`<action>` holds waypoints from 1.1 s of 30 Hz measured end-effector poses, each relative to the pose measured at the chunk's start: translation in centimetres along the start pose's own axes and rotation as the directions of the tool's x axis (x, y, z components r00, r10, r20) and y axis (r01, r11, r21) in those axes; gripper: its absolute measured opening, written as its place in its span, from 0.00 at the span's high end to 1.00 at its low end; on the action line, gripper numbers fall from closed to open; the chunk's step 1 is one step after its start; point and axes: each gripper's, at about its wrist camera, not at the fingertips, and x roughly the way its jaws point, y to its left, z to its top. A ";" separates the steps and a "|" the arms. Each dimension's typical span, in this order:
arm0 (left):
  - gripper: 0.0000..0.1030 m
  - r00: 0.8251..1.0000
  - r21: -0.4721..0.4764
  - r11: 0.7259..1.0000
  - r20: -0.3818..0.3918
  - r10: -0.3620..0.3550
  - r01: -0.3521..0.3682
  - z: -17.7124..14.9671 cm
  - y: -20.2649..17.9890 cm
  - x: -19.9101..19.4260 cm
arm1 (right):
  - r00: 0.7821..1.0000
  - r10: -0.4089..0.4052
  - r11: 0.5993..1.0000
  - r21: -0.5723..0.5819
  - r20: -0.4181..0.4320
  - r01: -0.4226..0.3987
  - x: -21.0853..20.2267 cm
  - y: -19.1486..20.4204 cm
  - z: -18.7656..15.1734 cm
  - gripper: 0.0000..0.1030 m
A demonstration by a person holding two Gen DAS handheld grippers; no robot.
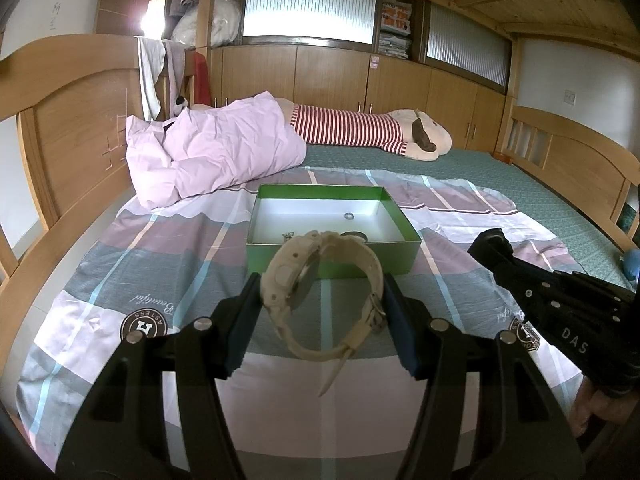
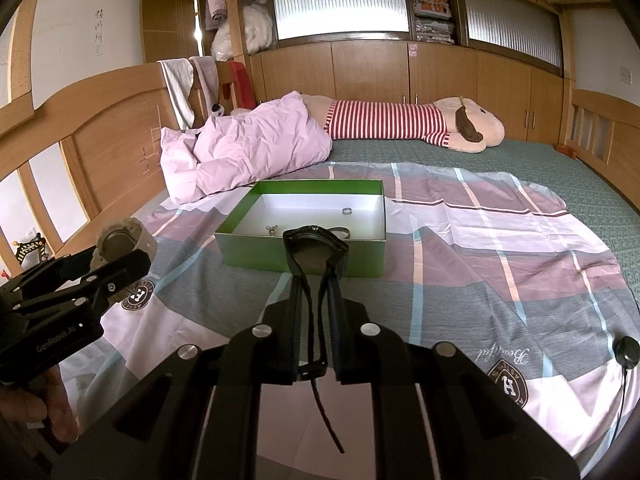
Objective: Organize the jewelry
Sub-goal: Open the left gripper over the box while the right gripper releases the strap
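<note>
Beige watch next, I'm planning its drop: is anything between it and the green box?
Nothing visible: the beige plastic wristwatch sits in the left hand-held gripper, just short of the open green cardboard box.

**Both grippers gripping, side by side**

The left gripper (image 1: 320,292) points forward and slightly down, its jaws set fairly wide and clamped on a cream watch (image 1: 316,280). Just to its right, the right gripper (image 2: 316,280) tilts likewise, jaws nearly together, pinching a black watch (image 2: 316,246).

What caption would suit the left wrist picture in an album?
Left gripper jaws clasp a beige watch before a green box on the bed.
</note>
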 end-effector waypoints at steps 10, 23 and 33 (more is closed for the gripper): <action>0.42 1.000 -0.027 1.000 -0.015 -0.012 0.012 3.1 0.8 4.9 | 1.000 -0.002 1.000 0.012 -0.019 0.003 8.0 -1.1 4.3 0.88; 0.19 0.994 -0.023 0.998 -0.093 -0.056 0.054 5.1 3.0 22.0 | 0.996 -0.071 0.996 0.054 -0.049 0.074 19.1 -4.5 5.8 0.20; 0.04 0.999 -0.069 0.997 0.027 -0.033 0.035 6.9 4.2 9.0 | 0.987 -0.137 0.990 -0.011 0.081 0.139 3.6 -1.2 6.3 0.03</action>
